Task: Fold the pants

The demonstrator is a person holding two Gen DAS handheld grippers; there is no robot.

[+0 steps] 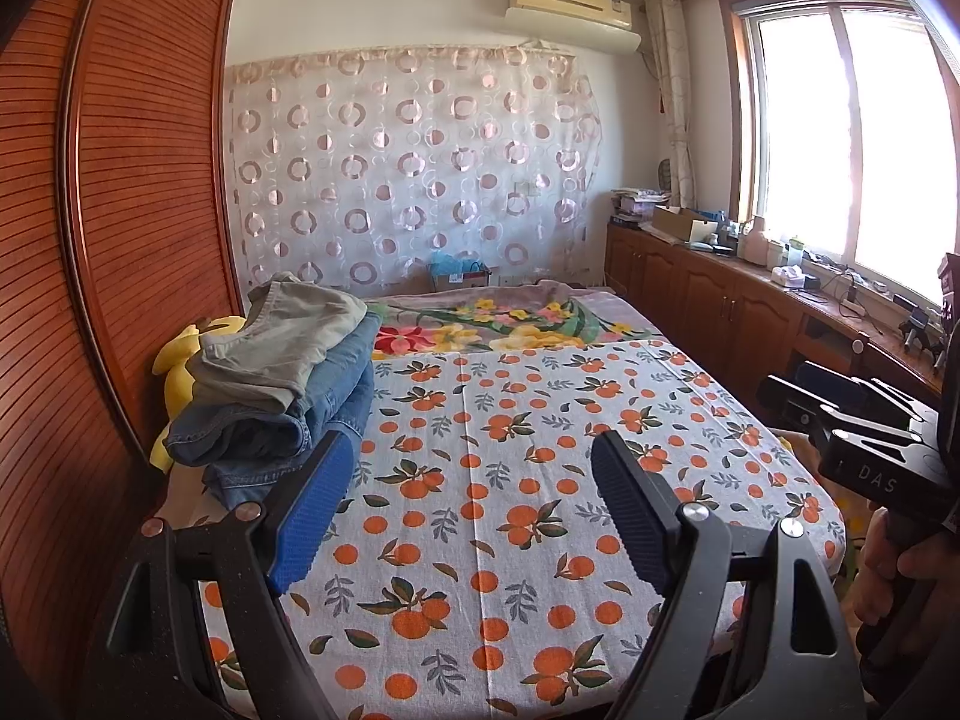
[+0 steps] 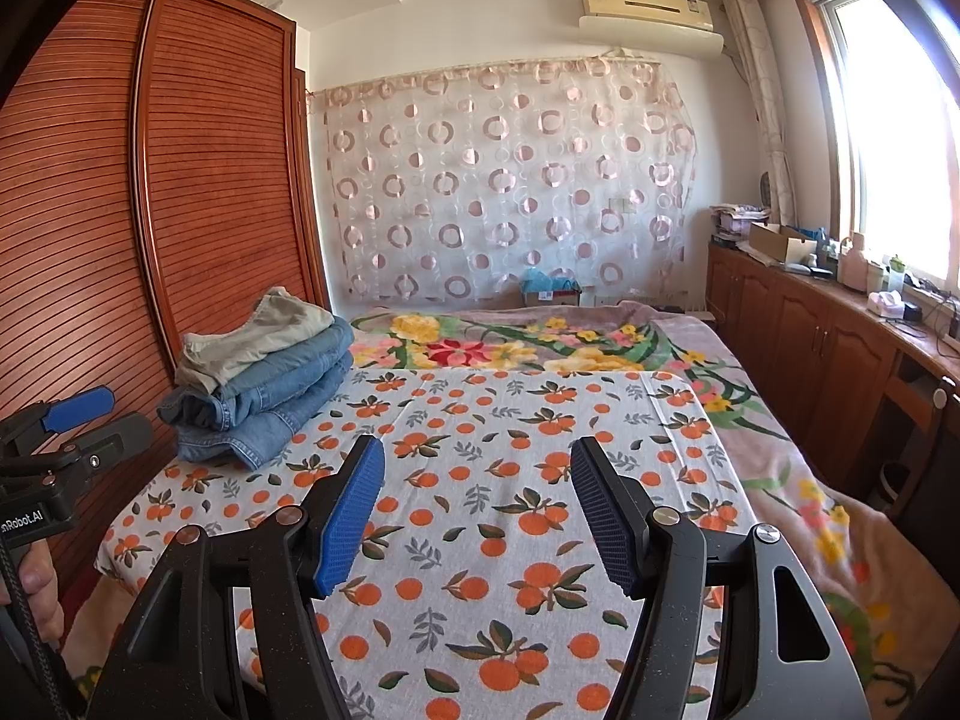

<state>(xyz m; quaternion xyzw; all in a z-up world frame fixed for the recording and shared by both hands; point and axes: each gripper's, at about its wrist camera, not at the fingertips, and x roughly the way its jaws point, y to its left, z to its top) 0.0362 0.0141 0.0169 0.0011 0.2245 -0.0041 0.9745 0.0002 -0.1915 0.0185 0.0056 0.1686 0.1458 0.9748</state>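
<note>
A stack of folded pants point(image 1: 282, 384) point(image 2: 264, 378) lies at the left edge of the bed, blue jeans below and a beige pair point(image 1: 282, 336) point(image 2: 252, 336) on top. My left gripper point(image 1: 474, 450) hovers open over the orange-print sheet point(image 1: 510, 480), its blue left pad close to the stack's near corner, nothing between the fingers. My right gripper point(image 2: 477, 456) is also open and empty above the sheet point(image 2: 510, 480), to the right of the stack. Each gripper shows at the edge of the other's view, held by a hand.
A wooden louvred wardrobe point(image 1: 120, 210) point(image 2: 210, 180) stands tight against the bed's left side. A floral blanket point(image 1: 498, 324) point(image 2: 540, 342) covers the far half. Low wooden cabinets point(image 1: 720, 294) point(image 2: 810, 330) with clutter run under the window on the right. A yellow plush point(image 1: 180, 360) sits behind the stack.
</note>
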